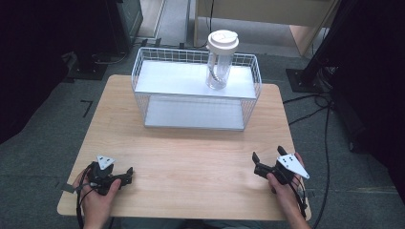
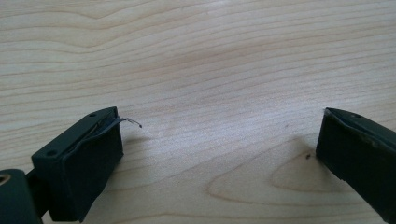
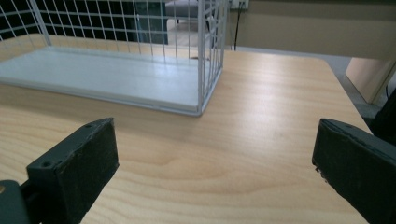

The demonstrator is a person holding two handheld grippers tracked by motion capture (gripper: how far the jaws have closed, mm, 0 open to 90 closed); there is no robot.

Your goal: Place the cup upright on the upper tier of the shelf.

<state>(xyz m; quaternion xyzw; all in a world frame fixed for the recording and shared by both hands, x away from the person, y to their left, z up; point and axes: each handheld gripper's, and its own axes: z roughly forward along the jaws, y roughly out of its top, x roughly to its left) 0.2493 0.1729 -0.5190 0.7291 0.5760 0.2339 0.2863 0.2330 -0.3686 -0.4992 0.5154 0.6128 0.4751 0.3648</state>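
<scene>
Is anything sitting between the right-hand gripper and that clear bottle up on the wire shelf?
Nothing lies on the bare table between the right gripper and the wire shelf. The bottle stands on the upper level, and the shelf's low wire rim runs in front of it, so a reach must clear that rim.

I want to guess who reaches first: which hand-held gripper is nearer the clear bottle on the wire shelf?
Right. The right hand-held gripper sits at the table's near right edge, closer to the bottle; the left hand-held gripper lies at the near left corner, farther across.
</scene>
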